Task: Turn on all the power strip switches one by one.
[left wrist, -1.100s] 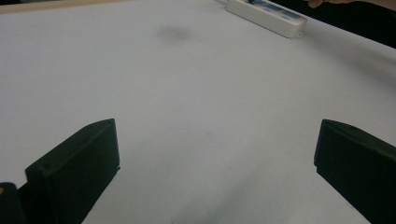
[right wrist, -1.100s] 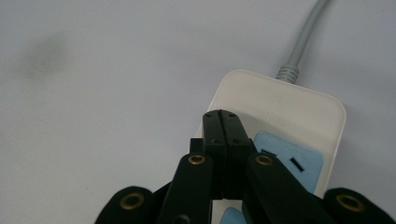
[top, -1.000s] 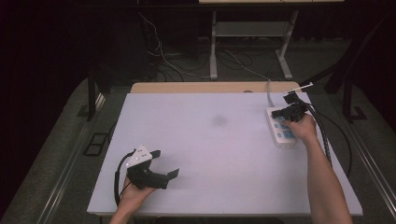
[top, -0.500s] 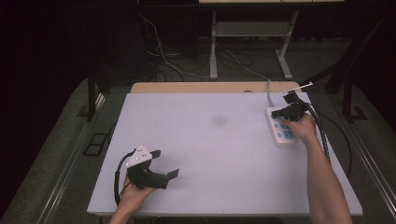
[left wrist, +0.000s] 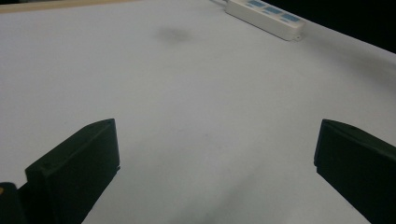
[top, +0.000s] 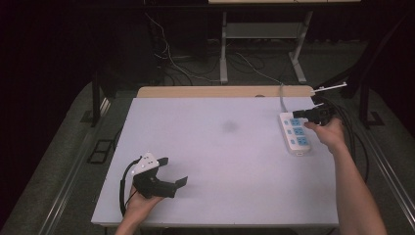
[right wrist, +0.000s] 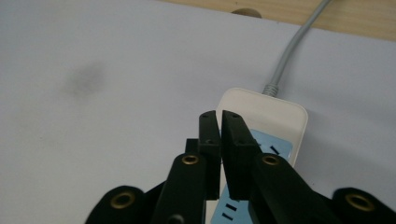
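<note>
No bins or boxes here, just a white power strip [top: 295,133] lying flat near the right edge of the table [top: 220,161], its grey cord [right wrist: 289,49] running off toward the wooden strip [top: 225,91] along the far side. My right gripper [top: 299,114] hovers right above the strip's far end, pointing left across it, fingers [right wrist: 236,149] pinched together with barely a sliver between them and nothing in there. Right forearm [top: 355,196] reaches up along the table's right side. My left gripper [top: 173,171] sits low near the front-left corner, tilted toward the middle, fingers [left wrist: 79,168] spread wide and empty over bare tabletop. Between the two hands it's all open white surface, only a faint dark smudge [top: 229,127] mid-table. The strip is close to the right edge; the left hand is near the front edge.
</note>
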